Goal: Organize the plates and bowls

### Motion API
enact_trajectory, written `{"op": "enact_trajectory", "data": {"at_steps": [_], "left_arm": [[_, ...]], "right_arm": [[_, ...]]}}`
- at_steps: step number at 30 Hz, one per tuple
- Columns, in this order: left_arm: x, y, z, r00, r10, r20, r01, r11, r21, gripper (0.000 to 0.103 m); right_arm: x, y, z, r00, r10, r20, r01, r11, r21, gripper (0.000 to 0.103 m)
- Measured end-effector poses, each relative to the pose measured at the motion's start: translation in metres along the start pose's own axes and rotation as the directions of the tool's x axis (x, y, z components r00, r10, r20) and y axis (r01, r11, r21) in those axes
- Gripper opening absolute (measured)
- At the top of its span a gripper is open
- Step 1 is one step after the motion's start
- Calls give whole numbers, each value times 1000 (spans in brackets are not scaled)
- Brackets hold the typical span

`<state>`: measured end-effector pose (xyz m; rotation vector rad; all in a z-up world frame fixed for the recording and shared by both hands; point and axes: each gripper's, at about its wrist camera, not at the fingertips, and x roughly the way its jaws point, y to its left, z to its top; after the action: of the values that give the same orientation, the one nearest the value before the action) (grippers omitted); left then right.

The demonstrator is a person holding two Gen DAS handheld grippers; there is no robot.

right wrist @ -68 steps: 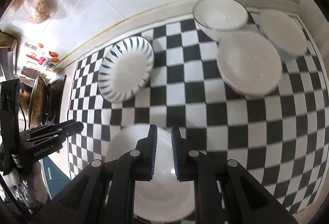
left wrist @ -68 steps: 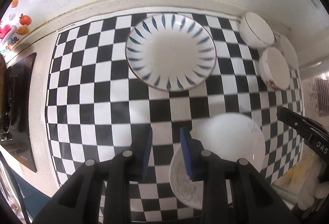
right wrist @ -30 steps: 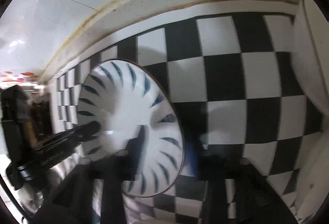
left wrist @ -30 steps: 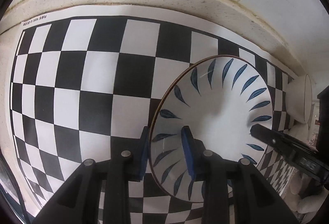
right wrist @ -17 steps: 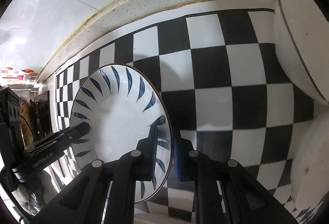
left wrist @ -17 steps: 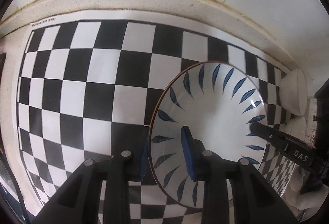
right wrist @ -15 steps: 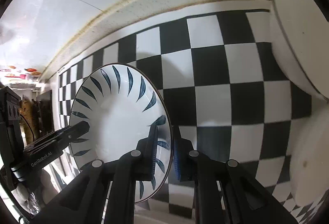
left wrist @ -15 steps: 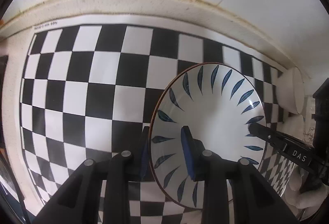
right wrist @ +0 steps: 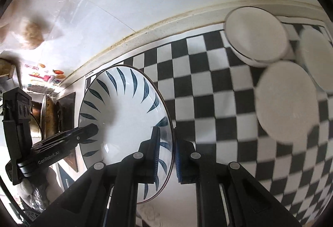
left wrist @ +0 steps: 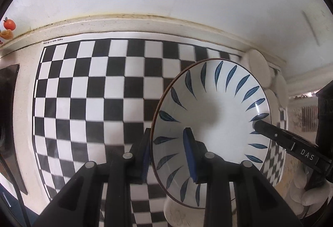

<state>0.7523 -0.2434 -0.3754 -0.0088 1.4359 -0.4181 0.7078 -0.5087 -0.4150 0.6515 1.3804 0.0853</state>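
Plate [left wrist: 210, 114] is clamped at opposite rims by left gripper [left wrist: 168, 154] at 7 o'clock and right gripper [right wrist: 166, 150], held above mat [left wrist: 93, 91]; lower both level onto white plate [left wrist: 183, 214] beneath, clear of 3 bowls [right wrist: 256, 37] at 2 o'clock.

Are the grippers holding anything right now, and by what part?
Both hold the blue-leaf plate by its rim: the left gripper clamps one edge, the right gripper the opposite edge, one finger on each face.

Blue-leaf plate [left wrist: 218, 106] glossy glazed ceramic; checkered mat [left wrist: 93, 91] smooth matt paper; white bowls [right wrist: 285, 100] glazed.
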Motion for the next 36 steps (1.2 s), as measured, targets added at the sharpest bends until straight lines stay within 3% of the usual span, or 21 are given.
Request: {"op": "enact_trajectory", "data": {"at_steps": [5, 9, 18, 26, 36], "left_arm": [[-18, -13, -31, 1000, -28, 0, 28, 999, 44, 27], [-13, -25, -62, 998, -41, -48, 45, 996, 80, 27], [20, -35, -102, 991, -8, -137, 26, 992, 125, 27], [43, -43, -123, 982, 52, -180, -20, 985, 174, 27], [72, -56, -130, 970, 87, -227, -40, 979, 202, 27]], "right_arm": [[-34, -11, -40, 1000, -13, 24, 12, 1000, 13, 15], [-45, -23, -75, 999, -23, 23, 23, 999, 25, 15], [-26, -48, -144, 999, -36, -20, 37, 997, 66, 15], [9, -75, -167, 996, -42, -85, 51, 994, 101, 15], [24, -85, -167, 992, -76, -103, 86, 992, 95, 15]]}}
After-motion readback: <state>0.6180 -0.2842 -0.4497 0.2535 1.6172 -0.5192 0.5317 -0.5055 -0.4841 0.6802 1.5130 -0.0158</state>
